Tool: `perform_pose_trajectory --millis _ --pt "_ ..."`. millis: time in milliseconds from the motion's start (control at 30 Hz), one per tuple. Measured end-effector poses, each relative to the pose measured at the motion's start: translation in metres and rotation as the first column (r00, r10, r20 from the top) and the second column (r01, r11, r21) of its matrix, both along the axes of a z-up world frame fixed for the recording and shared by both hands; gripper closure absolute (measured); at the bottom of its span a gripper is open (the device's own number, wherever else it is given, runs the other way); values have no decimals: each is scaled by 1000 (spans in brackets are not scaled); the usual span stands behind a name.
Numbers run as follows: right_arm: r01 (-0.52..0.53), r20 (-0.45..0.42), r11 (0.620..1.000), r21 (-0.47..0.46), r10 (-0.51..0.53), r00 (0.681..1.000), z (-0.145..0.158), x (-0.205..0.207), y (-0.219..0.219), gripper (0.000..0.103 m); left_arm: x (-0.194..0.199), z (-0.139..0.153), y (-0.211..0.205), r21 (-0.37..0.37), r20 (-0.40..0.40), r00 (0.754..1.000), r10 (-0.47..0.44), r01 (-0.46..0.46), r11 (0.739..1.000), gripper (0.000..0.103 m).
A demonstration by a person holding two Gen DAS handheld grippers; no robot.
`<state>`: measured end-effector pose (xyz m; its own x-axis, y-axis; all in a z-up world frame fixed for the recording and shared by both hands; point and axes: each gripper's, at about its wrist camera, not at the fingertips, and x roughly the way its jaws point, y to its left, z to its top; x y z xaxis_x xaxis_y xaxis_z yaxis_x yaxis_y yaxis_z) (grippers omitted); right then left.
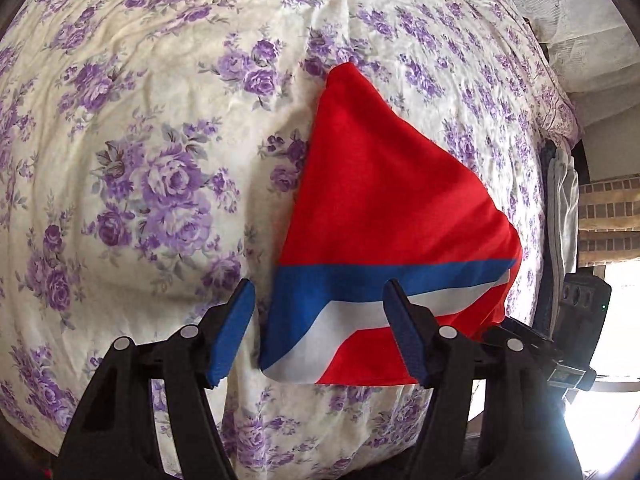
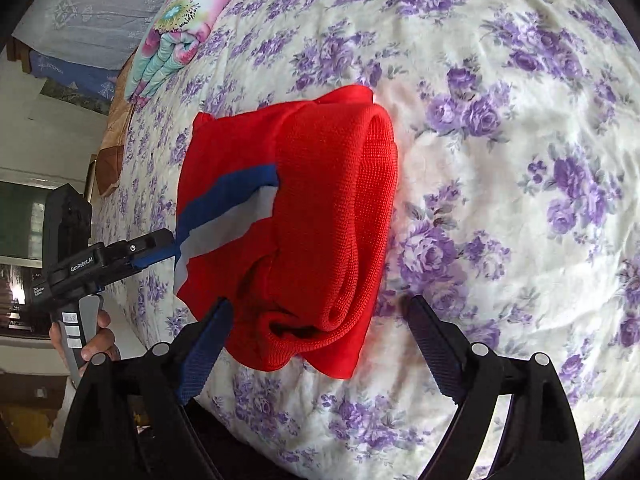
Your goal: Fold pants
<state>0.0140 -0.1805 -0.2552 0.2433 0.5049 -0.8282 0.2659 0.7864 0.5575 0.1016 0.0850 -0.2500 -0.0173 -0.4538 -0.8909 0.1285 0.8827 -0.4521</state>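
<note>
Left wrist view: red knit pants with a blue and white stripe (image 1: 384,208) are seen folded into a compact bundle on the cream bedspread printed with purple roses (image 1: 160,120). Both the left gripper (image 1: 320,332) and right gripper (image 2: 320,344) are spread wide beside the bundle, grasping nothing. Loose edges are best squared gently, without dragging layers apart.

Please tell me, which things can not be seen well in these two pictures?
- Underside of the folded pants: hidden by its own layers, both views.
- Far pillow: cut off at the top edge, right wrist view.
- Room by the window: washed out by glare, left wrist view.
- Left gripper: handle cut off at the bottom edge.
</note>
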Motion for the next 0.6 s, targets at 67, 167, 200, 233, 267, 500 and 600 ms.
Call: perform_pose_trajectory --millis 67,167,200,233,267,500,600 --pt "24 14 999 26 -24 1000 -5 5 2 10 3 -4 -4 6 -12 1000 -3 3 1000 38" --pt "20 43 997 81 -24 999 -1 17 6 46 6 -10 -5 -10 -34 999 4 -4 1000 38" --pt "4 40 997 71 -7 999 0 21 8 60 7 -10 -3 -20 -39 999 8 -9 1000 38" --pt "1 39 998 63 -3 999 1 23 7 64 7 -11 -3 -32 -45 999 11 -13 999 38" --pt "10 35 998 65 -13 999 2 24 4 66 8 -12 -3 -41 -52 999 13 -15 999 38" --pt "66 -5 995 70 -66 998 0 21 -17 69 10 -23 -11 -94 -89 996 15 -23 995 31" --pt "67 -19 996 62 -66 998 -4 21 -16 68 12 -27 -20 -109 -92 996 16 -26 994 30"
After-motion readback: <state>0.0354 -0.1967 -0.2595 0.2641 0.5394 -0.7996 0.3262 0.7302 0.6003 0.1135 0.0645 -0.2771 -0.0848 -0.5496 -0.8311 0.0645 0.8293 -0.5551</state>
